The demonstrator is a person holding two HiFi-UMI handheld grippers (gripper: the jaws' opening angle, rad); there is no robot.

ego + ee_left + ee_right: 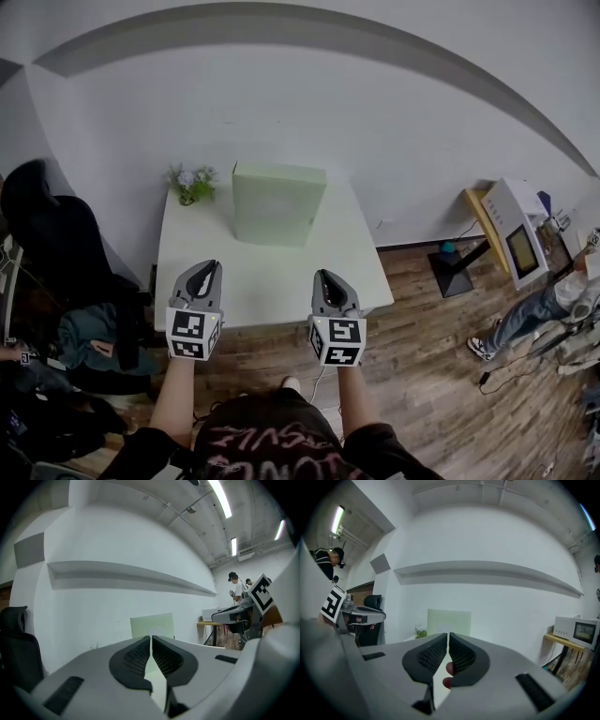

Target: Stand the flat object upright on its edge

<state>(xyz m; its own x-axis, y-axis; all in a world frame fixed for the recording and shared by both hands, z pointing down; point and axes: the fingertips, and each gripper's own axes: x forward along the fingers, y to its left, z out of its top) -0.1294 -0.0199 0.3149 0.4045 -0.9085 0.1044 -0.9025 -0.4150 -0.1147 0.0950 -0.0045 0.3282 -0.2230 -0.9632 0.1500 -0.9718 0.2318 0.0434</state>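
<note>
A pale green flat box (278, 203) stands upright on its edge at the far side of the white table (262, 286), close to the wall. It also shows straight ahead in the left gripper view as the green box (152, 624) and in the right gripper view as the green box (449, 619). My left gripper (211, 268) hovers over the table's near edge, well short of the box, jaws shut with nothing between them. My right gripper (322, 277) is level with it to the right, also shut and empty. Both point toward the box.
A small potted plant (190, 184) sits at the table's far left corner beside the box. A black office chair (52, 234) with clothes is to the left. At right stand a yellow side table with a white appliance (518, 234) and a person (544, 309) on the wooden floor.
</note>
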